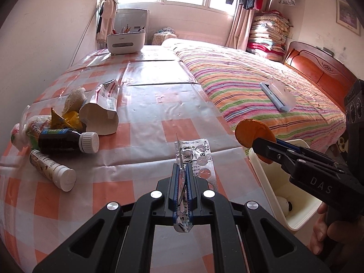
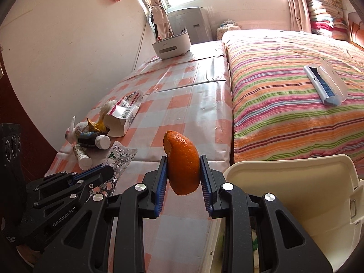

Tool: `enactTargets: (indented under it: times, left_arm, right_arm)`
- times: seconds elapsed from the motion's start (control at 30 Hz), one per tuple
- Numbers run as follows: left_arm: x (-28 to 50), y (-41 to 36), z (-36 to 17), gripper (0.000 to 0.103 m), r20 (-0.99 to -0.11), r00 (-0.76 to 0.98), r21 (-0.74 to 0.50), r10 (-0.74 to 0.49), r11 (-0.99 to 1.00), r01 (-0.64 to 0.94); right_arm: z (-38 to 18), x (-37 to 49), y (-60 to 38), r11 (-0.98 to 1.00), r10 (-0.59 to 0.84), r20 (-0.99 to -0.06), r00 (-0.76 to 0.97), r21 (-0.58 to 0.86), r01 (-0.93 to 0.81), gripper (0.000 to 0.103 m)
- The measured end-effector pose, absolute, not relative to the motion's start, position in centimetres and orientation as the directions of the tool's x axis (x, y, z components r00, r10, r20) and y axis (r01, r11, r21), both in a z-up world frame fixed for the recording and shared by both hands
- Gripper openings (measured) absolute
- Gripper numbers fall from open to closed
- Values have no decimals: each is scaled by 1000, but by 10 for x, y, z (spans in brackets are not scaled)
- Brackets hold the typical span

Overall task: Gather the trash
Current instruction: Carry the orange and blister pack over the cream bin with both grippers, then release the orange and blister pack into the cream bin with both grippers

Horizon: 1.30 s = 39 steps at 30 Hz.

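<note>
**Mia:** What does the left gripper (image 1: 183, 170) hold?

**Ben:** Its two blue fingers (image 1: 174, 182) pinch a shiny pill sheet (image 1: 200, 159). The sheet sticks up above the checked table (image 1: 145, 113). The pill spots look popped and flat.

**Mia:** And the right gripper (image 2: 183, 170)?

**Ben:** It squeezes a piece of orange peel (image 2: 183, 163) between its fingers. The peel hangs in the air, near the table's edge and just beside the white bin (image 2: 295, 195).

**Mia:** Where is the bin?

**Ben:** It sits low, next to the table, by the striped bed (image 2: 284, 91). Something white with a dark spot lies in the bottom of it.

**Mia:** Is there more trash?

**Ben:** Yes, a pile by the wall. A dark bottle (image 1: 66, 141) with a white cap lies on its side. A small white tube (image 1: 52, 170) lies just in front of it. A torn paper box (image 1: 100, 111) lies open behind them. A yellow wrapper (image 1: 66, 118) and a plastic bag (image 1: 22, 127) are squashed in there too.

**Mia:** What sits far away on the table?

**Ben:** A white holder (image 1: 126, 41) with pens in it.
</note>
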<state>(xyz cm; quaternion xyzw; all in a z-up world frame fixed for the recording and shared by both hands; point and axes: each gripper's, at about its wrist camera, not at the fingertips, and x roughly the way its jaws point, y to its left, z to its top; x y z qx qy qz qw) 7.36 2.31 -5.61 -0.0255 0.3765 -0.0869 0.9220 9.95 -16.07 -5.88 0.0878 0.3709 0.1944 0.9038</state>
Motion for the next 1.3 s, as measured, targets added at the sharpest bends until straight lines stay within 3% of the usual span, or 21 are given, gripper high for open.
enactTargets:
  times: [1.3]
  left_arm:
    - [75, -97, -63, 6, -695, 626, -122, -352, 917, 380]
  right_arm:
    - [-75, 58, -288, 958, 154, -635, 757, 284, 43, 29]
